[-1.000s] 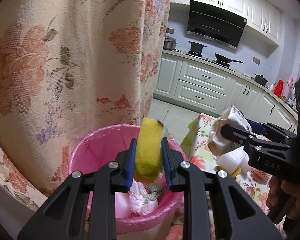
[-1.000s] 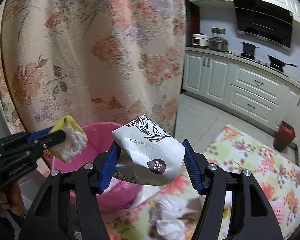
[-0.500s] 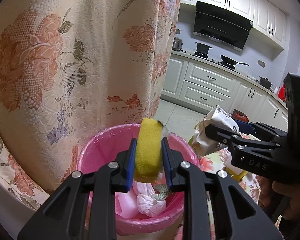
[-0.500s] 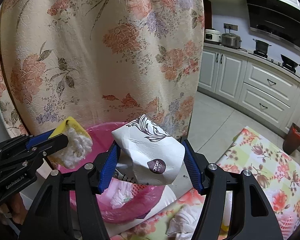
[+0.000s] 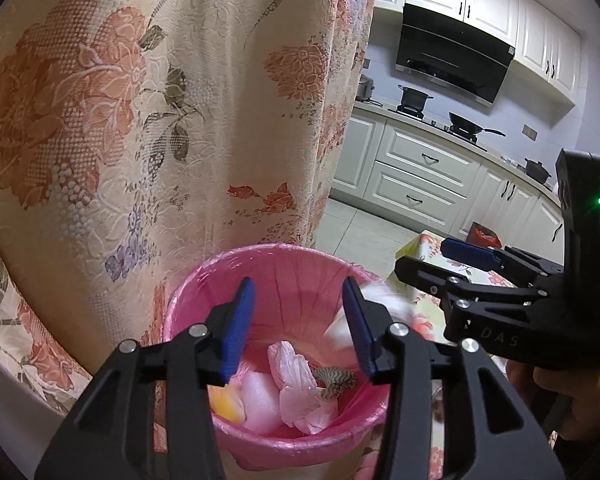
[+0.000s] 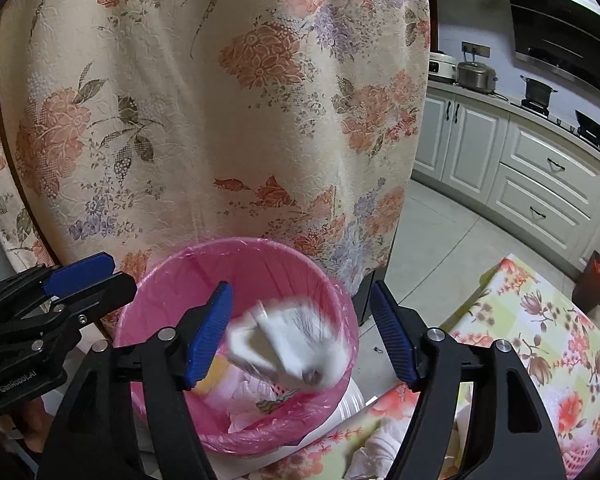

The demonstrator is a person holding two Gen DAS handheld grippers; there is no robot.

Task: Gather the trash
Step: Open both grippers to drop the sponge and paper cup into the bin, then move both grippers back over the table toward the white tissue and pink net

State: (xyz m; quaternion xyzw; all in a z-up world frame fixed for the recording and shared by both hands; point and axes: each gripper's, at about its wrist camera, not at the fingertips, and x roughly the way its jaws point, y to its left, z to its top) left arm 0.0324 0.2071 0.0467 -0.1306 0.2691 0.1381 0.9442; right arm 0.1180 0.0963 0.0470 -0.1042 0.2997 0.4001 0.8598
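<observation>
Lined with a pink bag, the bin (image 5: 260, 250) stands right below both grippers. My left gripper (image 5: 298, 320) is open, its jaws opening with nothing between them. The yellow sponge (image 5: 228, 402) lies in the bin beside pink-white tissue wads (image 5: 300, 392). My right gripper (image 6: 300, 332) is open too, jaws opening. A crumpled white paper cup (image 6: 288, 344) is a blur below them, falling free into the bin (image 6: 240, 242). Across the views, the right gripper (image 5: 424, 264) shows at the right and the left gripper (image 6: 96, 272) at the left.
A floral curtain (image 5: 140, 120) hangs close behind the bin. A table with a flowered cloth (image 6: 540, 340) lies to the right, with crumpled tissue (image 6: 376, 452) on it. White kitchen cabinets (image 6: 540, 168) and a small red floor bin (image 6: 596, 280) stand farther off.
Both grippers have opened. The yellow sponge dropped from the left one into the bin. The paper cup left the right one and is falling. The right gripper moved over the bin.
</observation>
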